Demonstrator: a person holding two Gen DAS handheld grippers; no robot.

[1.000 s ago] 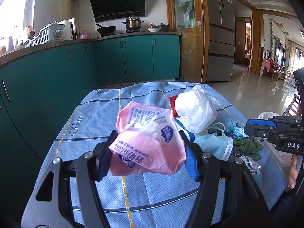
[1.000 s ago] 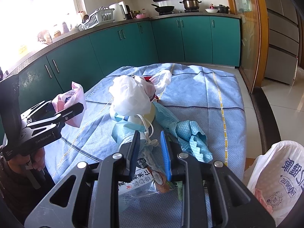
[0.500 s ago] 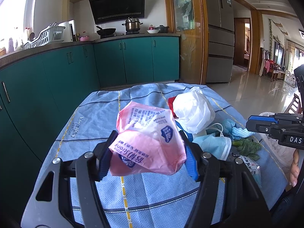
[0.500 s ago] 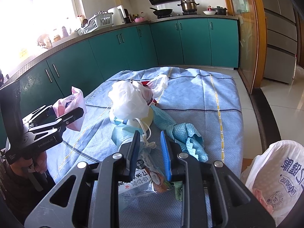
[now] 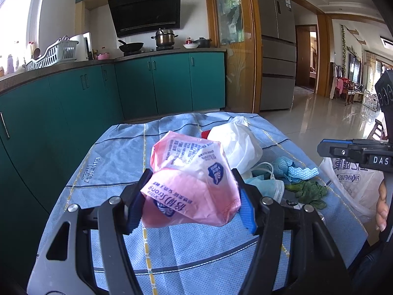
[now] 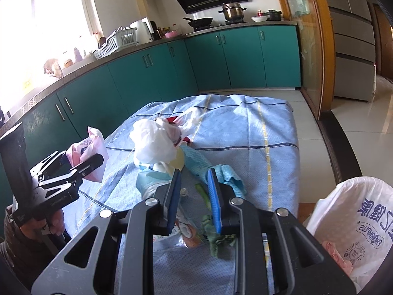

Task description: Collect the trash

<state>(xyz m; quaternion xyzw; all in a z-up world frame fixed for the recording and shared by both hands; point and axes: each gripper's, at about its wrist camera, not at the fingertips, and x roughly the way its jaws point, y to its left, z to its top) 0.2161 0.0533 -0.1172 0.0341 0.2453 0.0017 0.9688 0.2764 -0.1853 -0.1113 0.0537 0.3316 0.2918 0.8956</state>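
Teal cabinets run along the far wall and down the left side under a dark countertop. A black range hood hangs above the stove, where a black wok sits beside a steel pot with a lid. Further right stand a white bowl and a dark lidded pot. A white dish rack rests on the left stretch of countertop, next to a white kettle. A grey refrigerator stands right of a wood-framed glass partition. The floor is glossy pale tile.

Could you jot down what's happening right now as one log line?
left gripper: shut on pink bag | right gripper: nearly closed, empty, above trash pile | white collection bag: beside table
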